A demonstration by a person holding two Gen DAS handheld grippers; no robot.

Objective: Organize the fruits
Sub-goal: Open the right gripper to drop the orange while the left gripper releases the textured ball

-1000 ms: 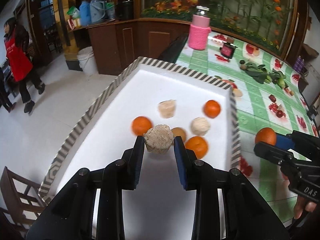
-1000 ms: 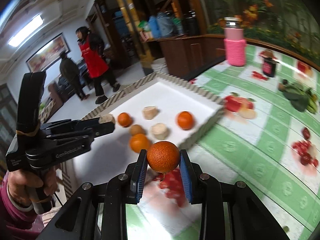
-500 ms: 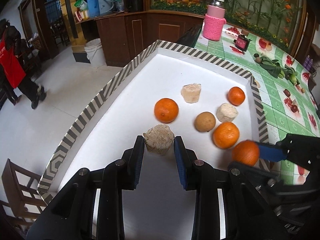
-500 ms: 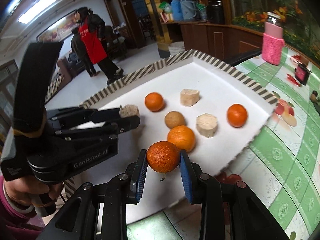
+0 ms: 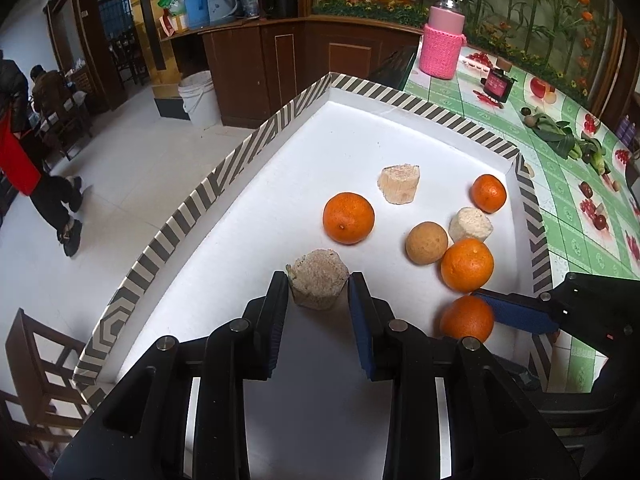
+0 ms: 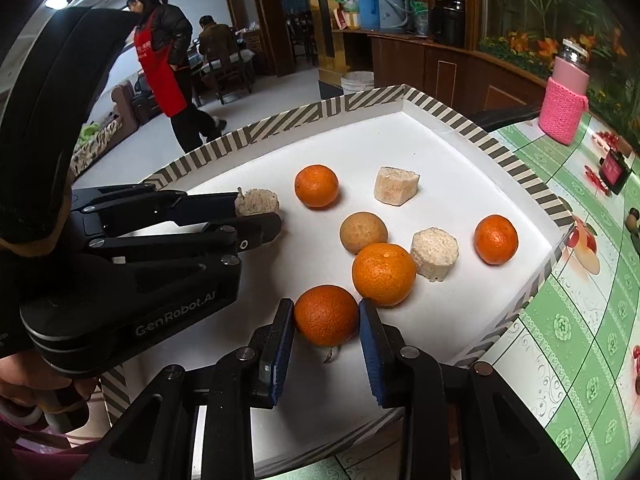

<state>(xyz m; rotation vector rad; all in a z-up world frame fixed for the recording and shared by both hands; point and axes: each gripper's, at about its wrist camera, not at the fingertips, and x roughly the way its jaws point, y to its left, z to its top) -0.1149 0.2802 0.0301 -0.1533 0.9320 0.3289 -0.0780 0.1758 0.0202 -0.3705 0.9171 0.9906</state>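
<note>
The left gripper (image 5: pixel 318 294) is clamped on a tan fibrous chunk (image 5: pixel 318 279), both blue-padded fingers pressing its sides, over the white floor of the tray (image 5: pixel 192 208) toward its left striped edge; whether the chunk rests on the floor or hangs just clear of it cannot be told from either view. The right gripper (image 6: pixel 326 330) is clamped on an orange (image 6: pixel 326 315), held over the tray's near part, close to the right striped edge, its stem hanging down below the pads. Immediately beyond that held fruit lies a second orange (image 6: pixel 384 274), which touches or nearly touches a round brown fruit (image 6: pixel 363 232) on its far left and a pale chunk (image 6: pixel 435 254) on its right. A third orange (image 6: pixel 496 239) sits alone near the right edge. A fourth orange (image 6: pixel 316 185) lies toward the tray's centre, just beside another pale chunk (image 6: pixel 396 190), the two apart. The tray stands on a table (image 6: pixel 580 320) covered by a green checked cloth printed with fruit. On the table beyond the tray's far corner stands a jar in a pink knitted sleeve (image 5: pixel 442 46). A person in a red apron (image 6: pixel 162 60) stands in the room behind.
</note>
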